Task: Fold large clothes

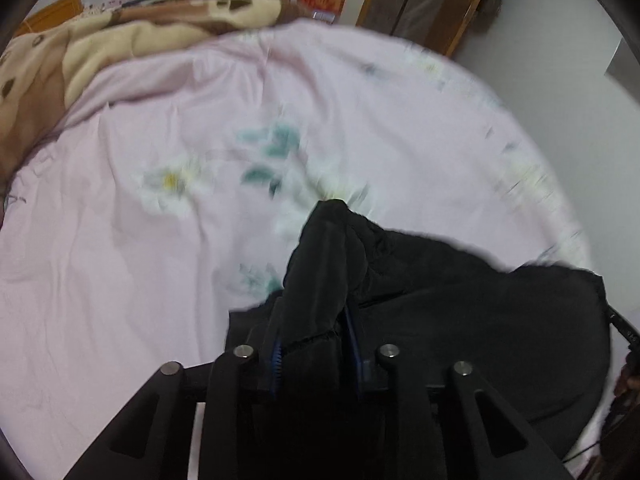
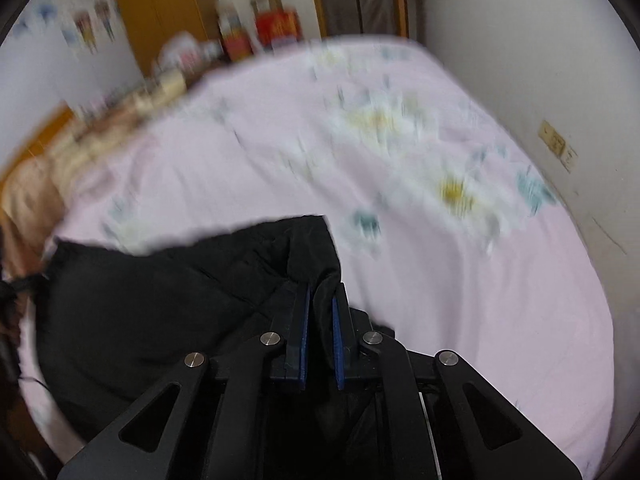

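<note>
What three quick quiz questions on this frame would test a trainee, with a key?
1. True or false: the black garment lies on a pink floral bedsheet.
2. What sits between the jaws of the left gripper? A) a fold of the black garment B) the brown blanket C) nothing
3. Fill in: the right gripper is shut on a pinch of ____ fabric.

Key: 1 true; 2 A; 3 black. The brown blanket lies at the bed's far side, away from both grippers.
</note>
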`<state>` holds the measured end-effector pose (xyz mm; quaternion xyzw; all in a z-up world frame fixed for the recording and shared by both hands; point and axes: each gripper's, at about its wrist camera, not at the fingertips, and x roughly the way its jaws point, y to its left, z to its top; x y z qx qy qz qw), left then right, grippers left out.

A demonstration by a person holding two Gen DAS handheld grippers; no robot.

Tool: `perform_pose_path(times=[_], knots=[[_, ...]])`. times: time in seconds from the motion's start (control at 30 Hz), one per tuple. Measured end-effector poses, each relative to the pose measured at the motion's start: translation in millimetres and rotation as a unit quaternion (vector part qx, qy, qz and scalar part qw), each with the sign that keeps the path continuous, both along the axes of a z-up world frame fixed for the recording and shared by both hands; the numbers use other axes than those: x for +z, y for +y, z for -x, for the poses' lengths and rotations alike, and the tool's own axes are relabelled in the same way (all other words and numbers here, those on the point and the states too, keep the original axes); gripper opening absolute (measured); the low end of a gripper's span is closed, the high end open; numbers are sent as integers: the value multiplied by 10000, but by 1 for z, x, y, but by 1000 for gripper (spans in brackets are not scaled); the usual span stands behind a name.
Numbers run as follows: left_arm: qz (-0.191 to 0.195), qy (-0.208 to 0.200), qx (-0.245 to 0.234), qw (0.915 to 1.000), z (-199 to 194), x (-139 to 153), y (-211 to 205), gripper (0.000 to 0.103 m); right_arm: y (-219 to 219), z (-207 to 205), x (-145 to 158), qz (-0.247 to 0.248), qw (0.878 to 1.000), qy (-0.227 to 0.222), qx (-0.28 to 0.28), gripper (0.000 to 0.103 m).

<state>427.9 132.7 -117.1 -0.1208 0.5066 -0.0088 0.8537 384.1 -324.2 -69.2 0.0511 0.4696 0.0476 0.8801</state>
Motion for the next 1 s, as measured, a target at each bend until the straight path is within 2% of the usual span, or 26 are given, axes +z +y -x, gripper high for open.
perform_pose_path(times=[0.07,0.13,0.2,0.33,0.4,0.47,0.53,0.57,0.6,0.63,0.7,0.77,0.83,0.87,0.9,1.0], knots=[[-30,21,74,10000,-2,-12,-3,33,0,-6,-21,-18,9997,226,-128,10],[-121,126,24,9998,-6,-20,-6,35,6,-12,-34,281,9988,380,-95,11],[-246,322,-56,9992,-10,-25,-7,36,9,-19,-44,365,9971,657,-104,11],[-498,512,-117,9974,-16,-31,-15,40,23,-26,-52,914,9913,938,97,13],[-642,475,-41,9968,-14,-24,-18,42,22,-29,-50,1033,9896,1004,12,16],[-378,275,205,9987,-3,-6,-13,44,19,-21,-29,1023,9915,744,-303,19],[-239,-25,407,9989,15,17,-3,53,15,-2,-1,794,9953,163,-533,24],[-257,-157,453,9985,22,25,-2,55,13,8,10,681,9958,-28,-613,35],[-228,-324,504,9979,34,35,-1,56,13,22,25,551,9956,-296,-691,50],[-166,-470,535,9973,48,45,-3,58,16,34,37,477,9949,-534,-709,55],[-123,-678,393,9969,73,59,-17,60,30,61,57,480,9924,-960,-604,58],[-439,-798,162,9957,97,67,-46,63,50,85,67,498,9906,-1216,-381,58],[-650,-1023,-131,9925,113,68,-76,63,72,94,65,355,9914,-1260,-32,58],[-636,-1059,-379,9916,118,65,-95,63,84,98,59,320,9916,-1242,137,58],[-658,-983,-556,9914,119,60,-108,63,98,101,49,344,9921,-1164,332,58],[-1120,-918,-878,9856,116,41,-145,63,125,96,18,533,9927,-940,533,58]])
